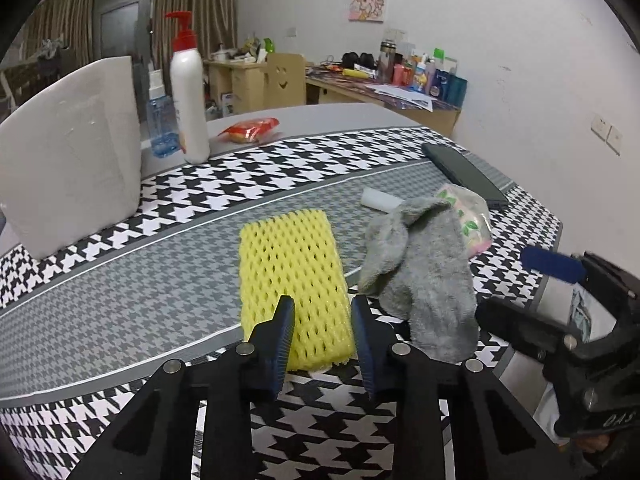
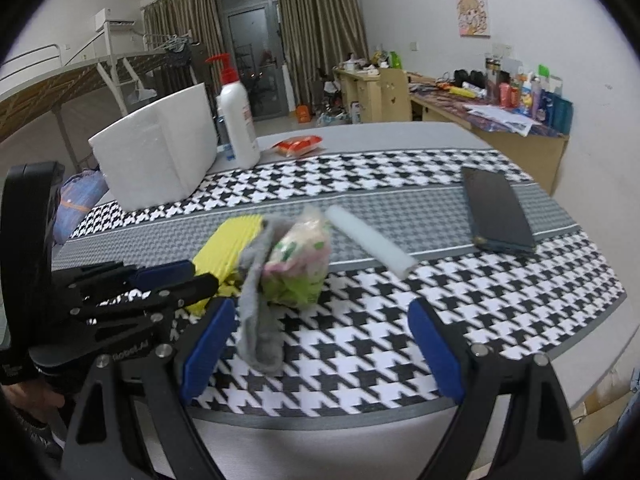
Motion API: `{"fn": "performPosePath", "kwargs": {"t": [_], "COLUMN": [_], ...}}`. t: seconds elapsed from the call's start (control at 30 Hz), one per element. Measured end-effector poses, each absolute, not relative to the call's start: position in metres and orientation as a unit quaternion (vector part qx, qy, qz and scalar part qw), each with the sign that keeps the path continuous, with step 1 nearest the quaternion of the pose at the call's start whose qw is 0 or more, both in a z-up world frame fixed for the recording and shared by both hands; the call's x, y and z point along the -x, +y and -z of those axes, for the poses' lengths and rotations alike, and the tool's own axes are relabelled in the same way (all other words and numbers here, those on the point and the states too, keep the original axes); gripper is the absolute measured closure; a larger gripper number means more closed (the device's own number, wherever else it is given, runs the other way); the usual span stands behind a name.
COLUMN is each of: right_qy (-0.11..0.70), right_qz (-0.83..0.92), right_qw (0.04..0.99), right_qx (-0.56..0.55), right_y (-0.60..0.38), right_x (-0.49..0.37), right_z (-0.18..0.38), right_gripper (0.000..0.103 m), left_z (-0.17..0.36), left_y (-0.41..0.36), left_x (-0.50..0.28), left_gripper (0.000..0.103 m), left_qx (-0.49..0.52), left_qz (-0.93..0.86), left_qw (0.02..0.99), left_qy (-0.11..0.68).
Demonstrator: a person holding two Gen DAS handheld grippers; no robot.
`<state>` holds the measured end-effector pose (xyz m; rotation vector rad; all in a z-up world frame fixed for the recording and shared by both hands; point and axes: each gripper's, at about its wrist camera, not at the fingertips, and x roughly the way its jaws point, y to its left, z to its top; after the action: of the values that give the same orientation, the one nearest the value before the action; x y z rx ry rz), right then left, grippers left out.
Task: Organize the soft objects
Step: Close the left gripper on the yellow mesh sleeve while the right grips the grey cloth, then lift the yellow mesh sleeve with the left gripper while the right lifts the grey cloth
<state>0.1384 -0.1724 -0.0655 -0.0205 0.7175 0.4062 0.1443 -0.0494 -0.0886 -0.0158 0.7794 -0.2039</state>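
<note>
A yellow foam net sleeve (image 1: 294, 280) lies flat on the houndstooth cloth (image 1: 160, 240). My left gripper (image 1: 322, 312) is open, its fingers a little apart over the sleeve's near end, not closed on it. A grey cloth (image 1: 424, 280) is bunched to its right, against a tissue pack (image 1: 472, 216). A white foam roll (image 1: 380, 202) lies behind them. In the right wrist view my right gripper (image 2: 320, 320) is wide open and empty, just in front of the grey cloth (image 2: 258, 312), the tissue pack (image 2: 298, 264), the sleeve (image 2: 226, 252) and the roll (image 2: 370, 242).
A white foam box (image 1: 68, 152), a lotion pump bottle (image 1: 188, 96), a blue spray bottle (image 1: 160, 120) and a red snack packet (image 1: 248, 130) stand at the back left. A dark phone (image 2: 498, 212) lies at the right. A cluttered desk (image 2: 500, 116) stands behind.
</note>
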Motion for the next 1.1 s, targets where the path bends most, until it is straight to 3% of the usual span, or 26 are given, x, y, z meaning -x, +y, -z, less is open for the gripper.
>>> {"fn": "performPosePath", "kwargs": {"t": [0.17,0.23,0.4,0.53,0.6,0.9,1.1], "right_qy": [0.359,0.363,0.389,0.395,0.395,0.362,0.368], "right_qz": [-0.217,-0.226,-0.244,-0.258,-0.264,-0.315,-0.296], "right_qw": [0.908,0.904,0.888,0.881,0.88,0.877,0.88], "right_qx": [0.008,0.009,0.011,0.012,0.013,0.03,0.043], "right_y": [-0.163,-0.16,-0.151,-0.146,-0.145,-0.137,-0.135], "right_x": [-0.137,-0.137,-0.141,-0.142,-0.141,-0.127,-0.132], "right_z": [0.07,0.071,0.081,0.084,0.084,0.069,0.071], "right_gripper": [0.014,0.027,0.05,0.081,0.092,0.094,0.091], "left_z": [0.085,0.085,0.083,0.084,0.084,0.084,0.087], "left_y": [-0.041,-0.04,-0.037,-0.035,-0.033,-0.028,-0.032], "left_x": [-0.142,-0.142,-0.14,-0.141,-0.14,-0.139,-0.14], "left_gripper": [0.069,0.057,0.051,0.048,0.048,0.047,0.039], "left_qx": [0.015,0.014,0.016,0.02,0.022,0.025,0.015], "left_qz": [0.089,0.083,0.081,0.078,0.076,0.067,0.072], "left_qw": [0.923,0.925,0.926,0.926,0.926,0.926,0.923], "left_qy": [0.373,0.372,0.368,0.369,0.368,0.37,0.378]}}
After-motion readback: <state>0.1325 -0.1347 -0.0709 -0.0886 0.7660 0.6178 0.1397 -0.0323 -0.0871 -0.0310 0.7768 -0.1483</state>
